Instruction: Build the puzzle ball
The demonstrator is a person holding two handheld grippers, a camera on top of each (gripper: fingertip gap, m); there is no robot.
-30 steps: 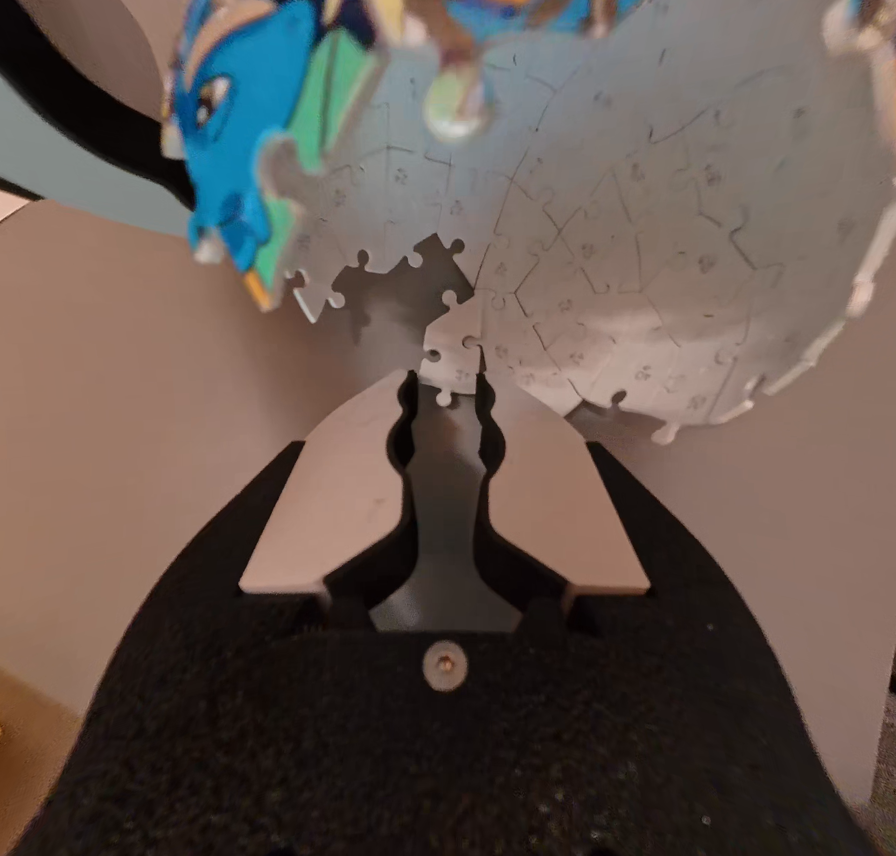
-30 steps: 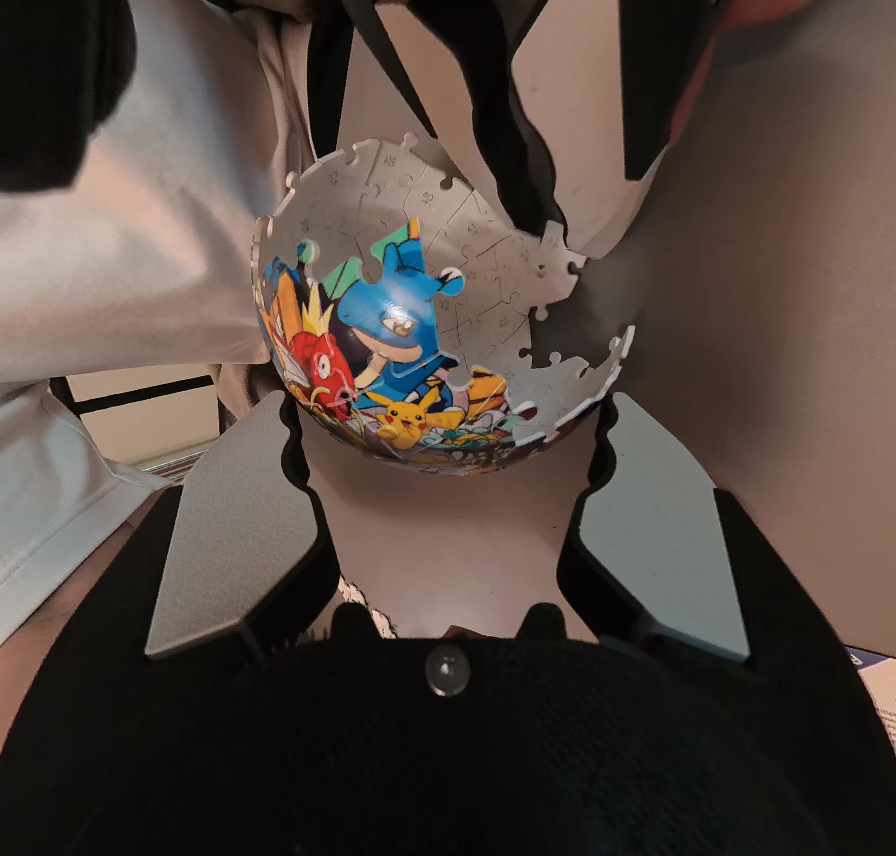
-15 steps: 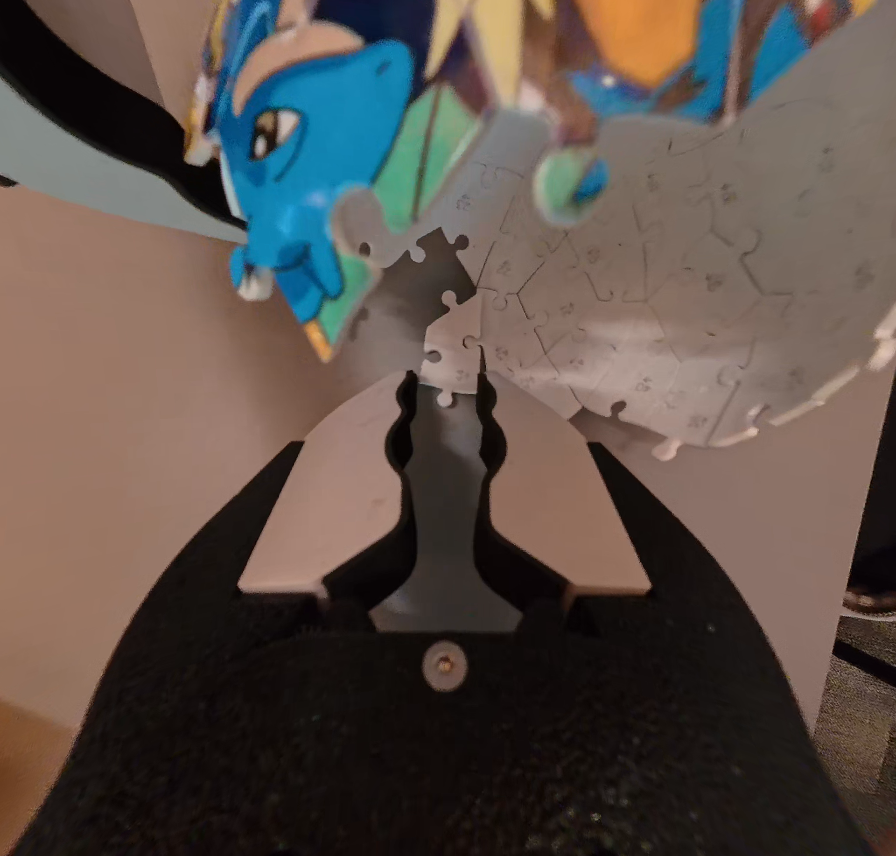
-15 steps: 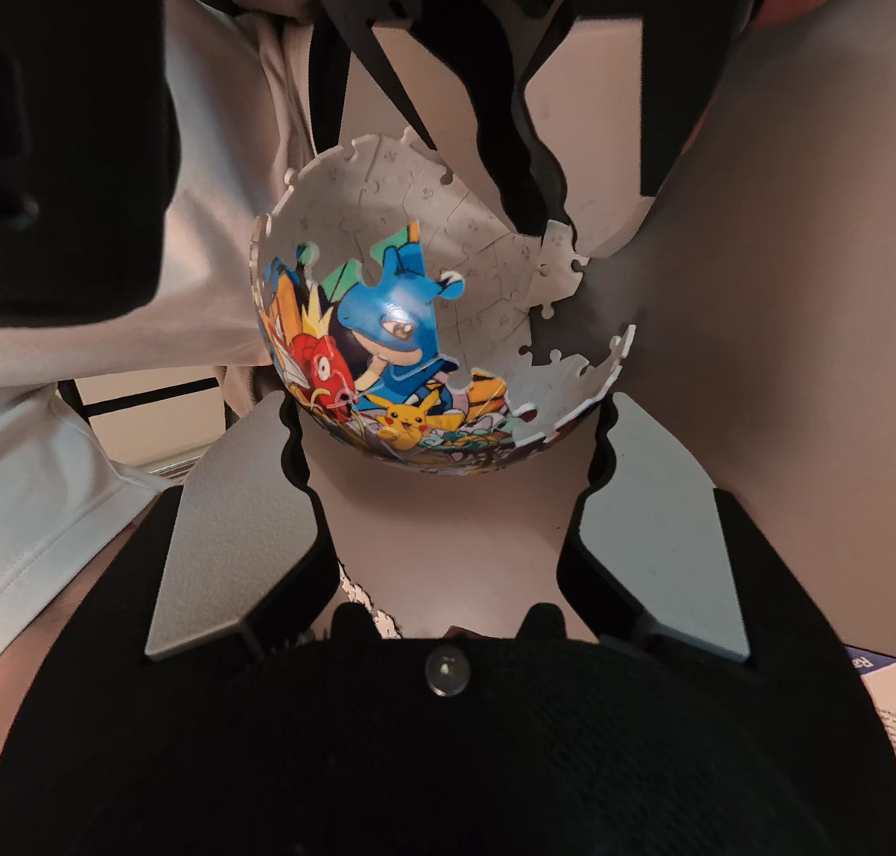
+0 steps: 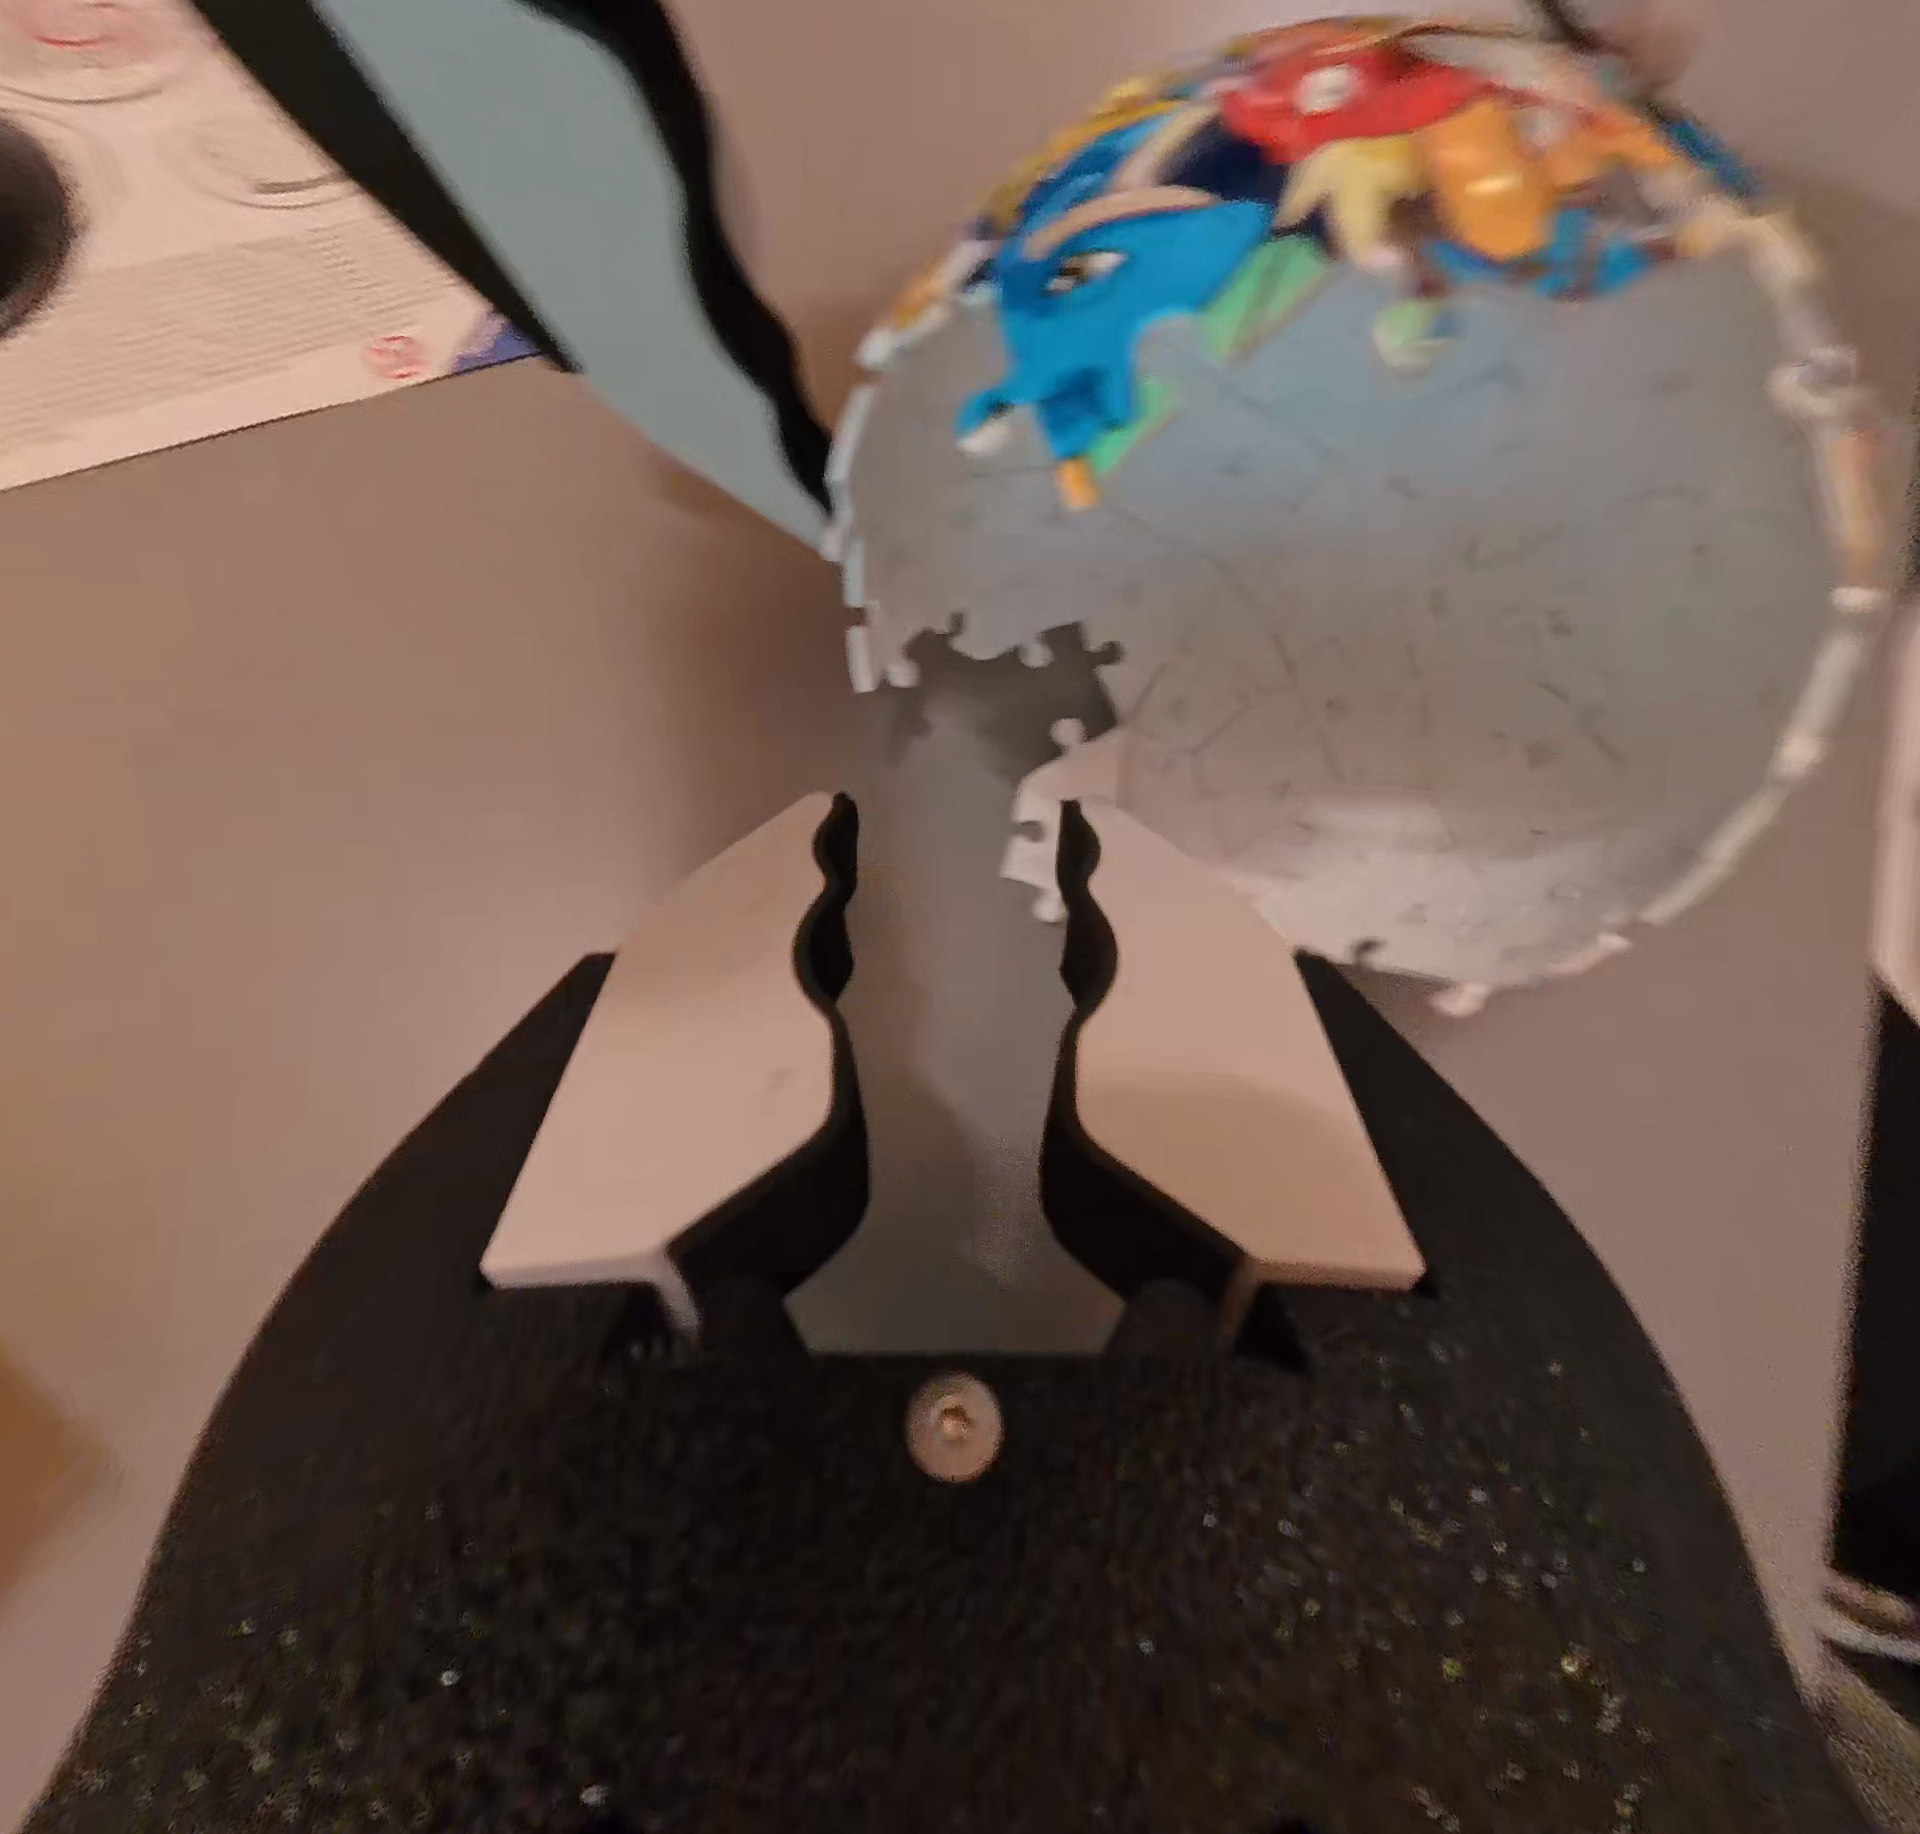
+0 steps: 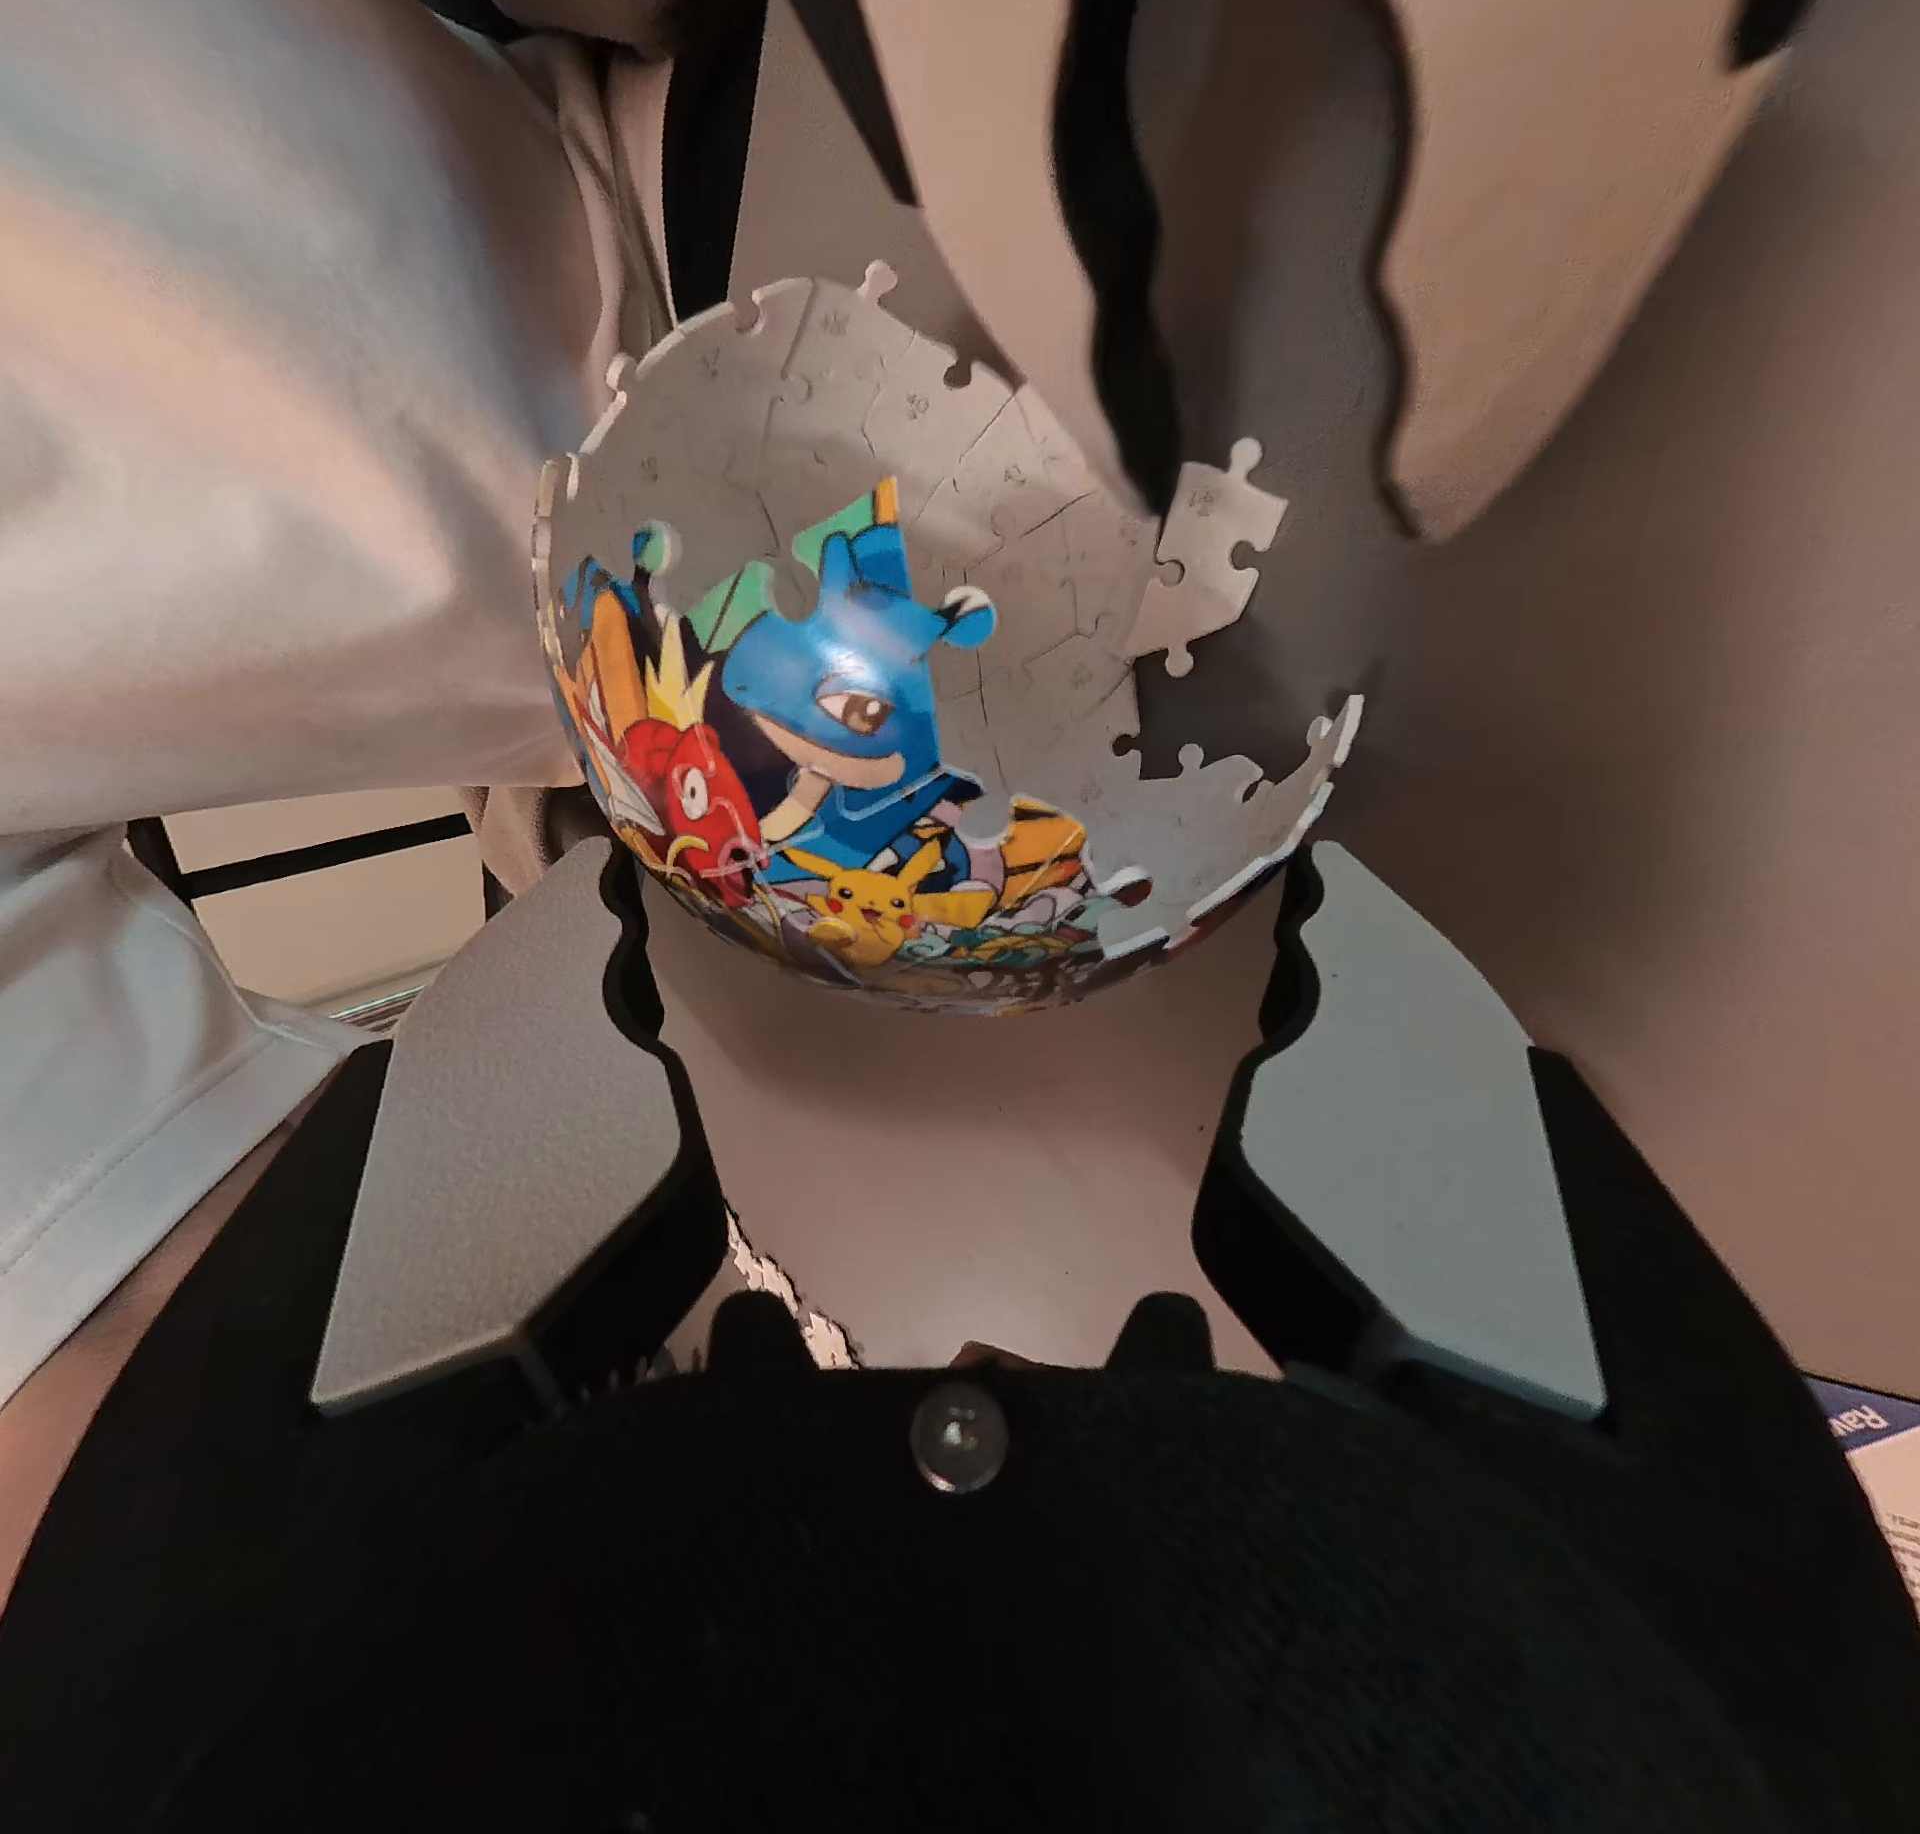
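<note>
The half-built puzzle ball (image 6: 831, 704) is an open shell, colourful cartoon print outside and white inside. My right gripper (image 6: 961, 880) is shut on it, one finger on each side of the shell. The ball (image 5: 1403, 589) shows blurred at the upper right of the left wrist view, with a right finger (image 5: 582, 226) against its left rim. A white puzzle piece (image 6: 1210, 558) sits on the rim beside a notch and also shows in the left wrist view (image 5: 1039, 849). My left gripper (image 5: 956, 828) is open and empty, its right fingertip next to that piece.
A beige table (image 5: 312, 745) lies below. A printed paper sheet (image 5: 156, 330) is at the far left, another paper (image 6: 1881, 1452) at the lower right. A person's white sleeve (image 6: 260, 434) fills the left. A few loose white pieces (image 6: 769, 1285) lie under my right gripper. About 7 cm separates my left fingertips from my right.
My left gripper has opened and let go of the white piece, which stays on the ball's rim. It has drawn back, so the ball looks smaller and farther right.
</note>
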